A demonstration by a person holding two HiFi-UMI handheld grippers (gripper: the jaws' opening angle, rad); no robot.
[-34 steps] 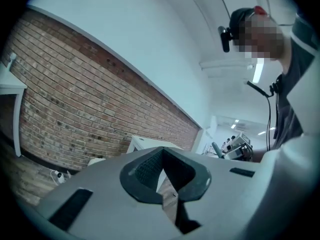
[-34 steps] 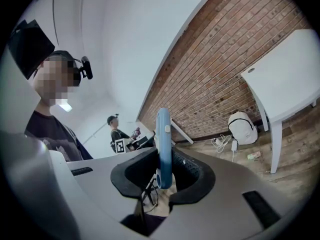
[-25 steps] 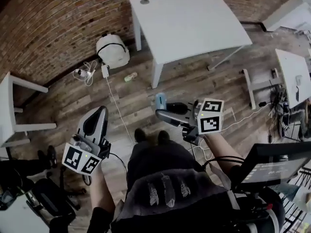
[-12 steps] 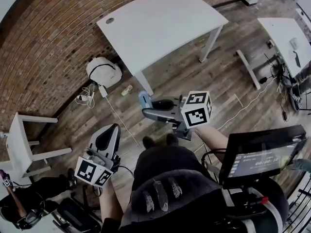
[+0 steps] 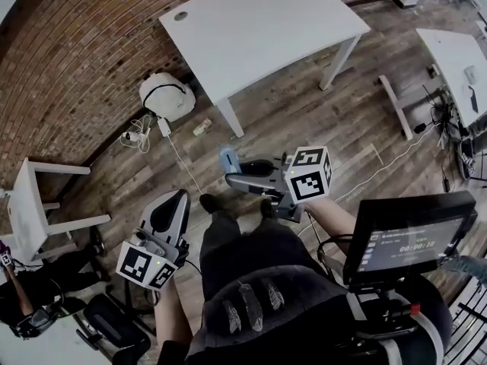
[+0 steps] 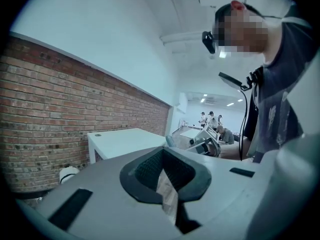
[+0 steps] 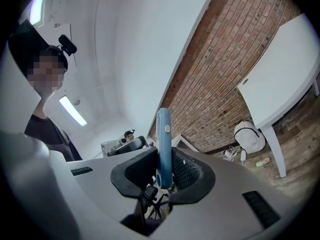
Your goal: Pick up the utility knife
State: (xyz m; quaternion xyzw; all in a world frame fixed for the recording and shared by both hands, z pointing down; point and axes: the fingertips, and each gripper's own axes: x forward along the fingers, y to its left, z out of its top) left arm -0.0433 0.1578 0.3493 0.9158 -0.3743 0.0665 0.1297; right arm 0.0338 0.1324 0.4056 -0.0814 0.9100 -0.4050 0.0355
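Note:
A blue utility knife (image 5: 227, 159) sticks out of my right gripper (image 5: 234, 175), which is held level in front of the person's body and is shut on it. In the right gripper view the knife (image 7: 163, 139) stands upright between the black pads of the right gripper (image 7: 162, 173). My left gripper (image 5: 175, 201) hangs at the lower left of the head view, shut with nothing in it. Its pads meet in the left gripper view, where the left gripper (image 6: 165, 176) points toward a brick wall.
A white table (image 5: 259, 29) stands ahead by the brick wall (image 5: 68, 59). A white bag (image 5: 167, 96) and cables (image 5: 138, 134) lie on the wooden floor. A small white table (image 5: 27, 204) is at the left, a screen (image 5: 407, 234) at the right.
The head view has swung, so the white table sits further left and higher. The left gripper has shifted sideways. One foot has stepped forward. The knife stays gripped in the right gripper.

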